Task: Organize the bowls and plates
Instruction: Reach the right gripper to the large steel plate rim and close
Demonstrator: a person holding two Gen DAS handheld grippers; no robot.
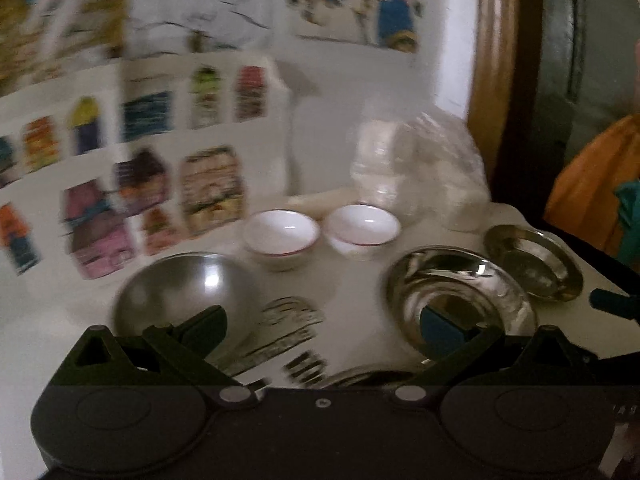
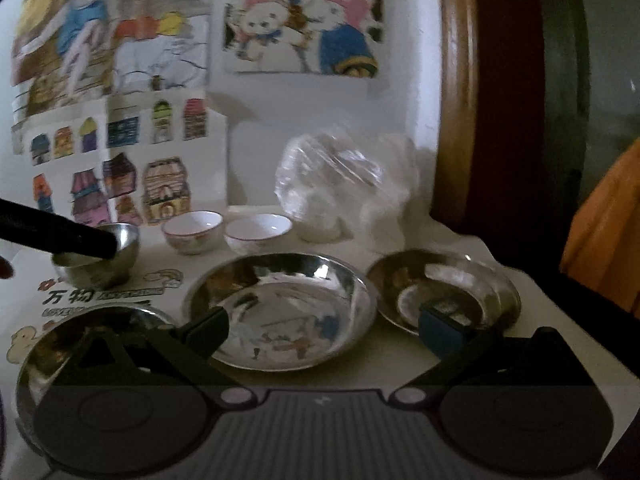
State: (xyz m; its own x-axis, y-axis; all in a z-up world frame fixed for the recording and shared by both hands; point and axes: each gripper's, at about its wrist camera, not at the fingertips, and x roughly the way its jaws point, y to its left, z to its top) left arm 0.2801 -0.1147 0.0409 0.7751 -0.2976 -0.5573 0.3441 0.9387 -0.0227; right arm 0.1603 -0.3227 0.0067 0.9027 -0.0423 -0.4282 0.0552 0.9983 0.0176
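My left gripper (image 1: 324,326) is open and empty, its left finger over a steel bowl (image 1: 180,292), its right over a large steel plate (image 1: 460,292). Two white bowls (image 1: 282,236) (image 1: 362,232) stand behind, a small steel plate (image 1: 534,262) at the right. In the right wrist view my right gripper (image 2: 324,328) is open and empty above the large steel plate (image 2: 280,308), between a small steel plate (image 2: 444,292) and another steel plate (image 2: 64,336) at lower left. The left gripper (image 2: 108,248) reaches over the steel bowl (image 2: 96,260). The white bowls (image 2: 192,230) (image 2: 258,232) sit behind.
A crumpled clear plastic bag (image 2: 344,184) lies at the back by the wall. Drawings of houses (image 2: 120,164) lean behind the bowls. A wooden door frame (image 2: 456,100) stands at the right, past the table's edge (image 2: 560,308). Printed paper (image 2: 100,296) covers the table.
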